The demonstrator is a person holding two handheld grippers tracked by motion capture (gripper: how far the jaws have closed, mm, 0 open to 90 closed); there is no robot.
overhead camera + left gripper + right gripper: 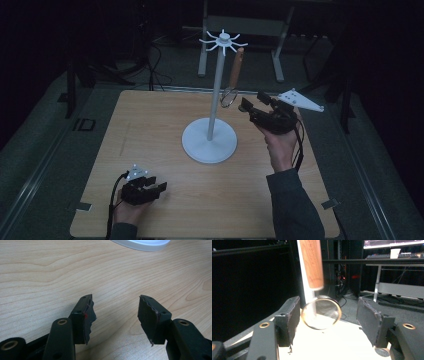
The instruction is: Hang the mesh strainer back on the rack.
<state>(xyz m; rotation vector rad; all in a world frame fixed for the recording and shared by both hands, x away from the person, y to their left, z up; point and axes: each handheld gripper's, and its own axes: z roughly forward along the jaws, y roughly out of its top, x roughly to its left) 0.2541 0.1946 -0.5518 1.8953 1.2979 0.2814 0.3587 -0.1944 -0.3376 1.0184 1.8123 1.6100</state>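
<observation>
A white stand (215,95) with a round base (209,142) and a crown of hooks (223,41) rises from the middle of the wooden table (150,130). A utensil with a wooden handle (236,67) and a round metal-rimmed ring (229,97) hangs from a hook on the right. My right gripper (253,100) is held just right of the ring, its jaws wide open. In the right gripper view the ring (321,312) hangs just ahead of the open gripper (328,303), below the handle (312,262), touching neither pad. My left gripper (157,184) rests open near the table's front left, nothing between its jaws (115,312).
The stand's base edge (142,243) lies ahead of the left gripper. Behind the table a grey metal frame (240,25) stands on the dark floor, with cables (155,65) at the back left. A desk with a white cup (395,253) is far off in the right gripper view.
</observation>
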